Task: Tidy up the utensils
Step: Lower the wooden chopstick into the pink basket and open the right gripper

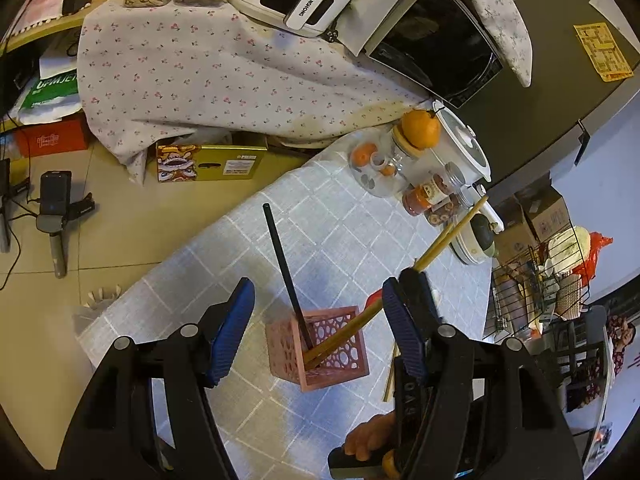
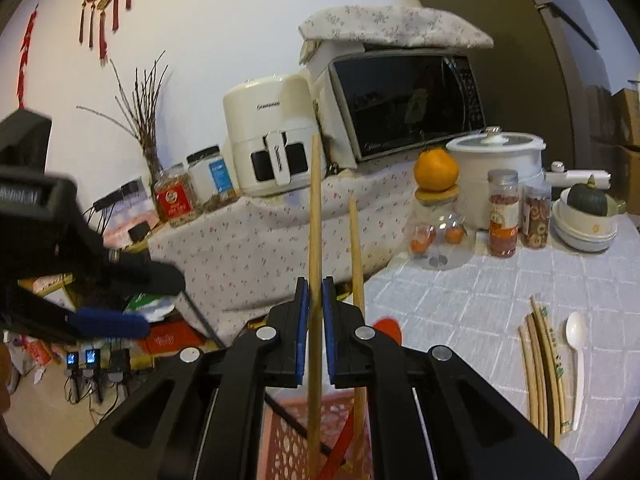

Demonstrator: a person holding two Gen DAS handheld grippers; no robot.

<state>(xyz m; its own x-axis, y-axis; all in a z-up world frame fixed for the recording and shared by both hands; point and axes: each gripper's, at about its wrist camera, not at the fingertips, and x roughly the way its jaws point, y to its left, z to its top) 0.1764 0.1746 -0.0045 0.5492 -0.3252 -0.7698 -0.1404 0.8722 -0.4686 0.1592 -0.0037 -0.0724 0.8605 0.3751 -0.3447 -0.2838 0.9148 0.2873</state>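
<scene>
A pink lattice holder (image 1: 340, 354) stands on the checked tablecloth (image 1: 248, 272). A black chopstick (image 1: 282, 264) and two wooden chopsticks (image 1: 344, 336) stand in it, the wooden pair leaning right. My left gripper (image 1: 320, 320) hovers open over the holder, with nothing between its fingers. My right gripper (image 2: 316, 300) has its jaws narrow around one wooden chopstick (image 2: 316, 216), and the pads stand just off it. The second wooden chopstick (image 2: 356, 256) rises outside the right finger. Loose bamboo chopsticks (image 2: 540, 368) and a white plastic spoon (image 2: 576, 356) lie on the table to the right.
At the table's far side stand a glass jar (image 2: 440, 240) topped by an orange, two spice jars (image 2: 502, 220), a white cooker (image 2: 504, 168) and stacked bowls (image 2: 580, 236) holding a green squash. Behind, a microwave (image 2: 408, 104) and an air fryer (image 2: 268, 136) sit on a floral cloth.
</scene>
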